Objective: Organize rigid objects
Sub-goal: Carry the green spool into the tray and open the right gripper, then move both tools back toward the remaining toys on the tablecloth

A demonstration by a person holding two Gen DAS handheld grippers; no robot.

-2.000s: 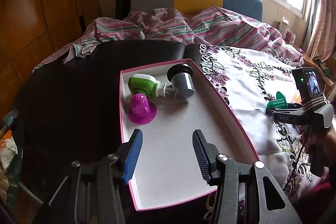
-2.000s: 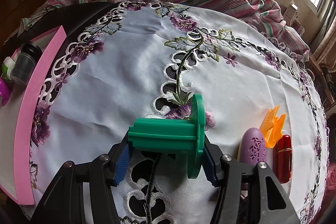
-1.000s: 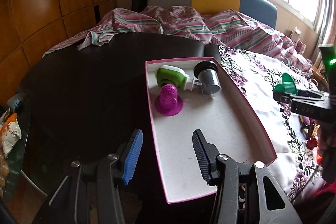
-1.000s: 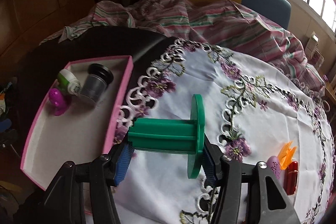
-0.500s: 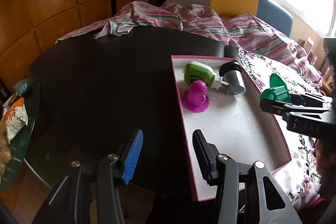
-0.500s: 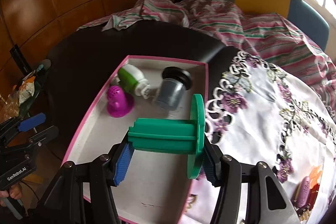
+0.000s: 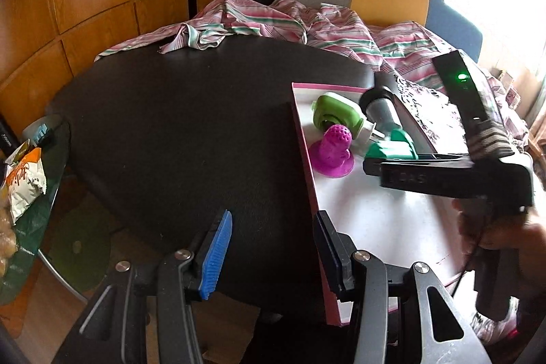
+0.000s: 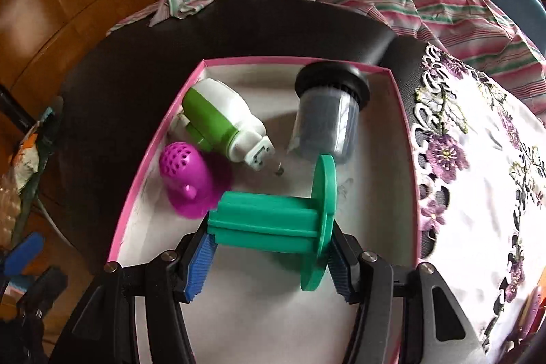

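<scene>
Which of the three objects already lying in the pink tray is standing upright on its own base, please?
The magenta perforated dome stands on its flared base in the tray; the green-and-white plug-in device and grey cylinder with black cap lie on their sides.

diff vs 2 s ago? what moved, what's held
The right gripper, shut on the green spool throughout, carried it from above the embroidered tablecloth to over the pink box, near the three items inside. The left gripper stayed empty, jaws apart, and shifted off the box to the black table. Box contents unchanged.
</scene>
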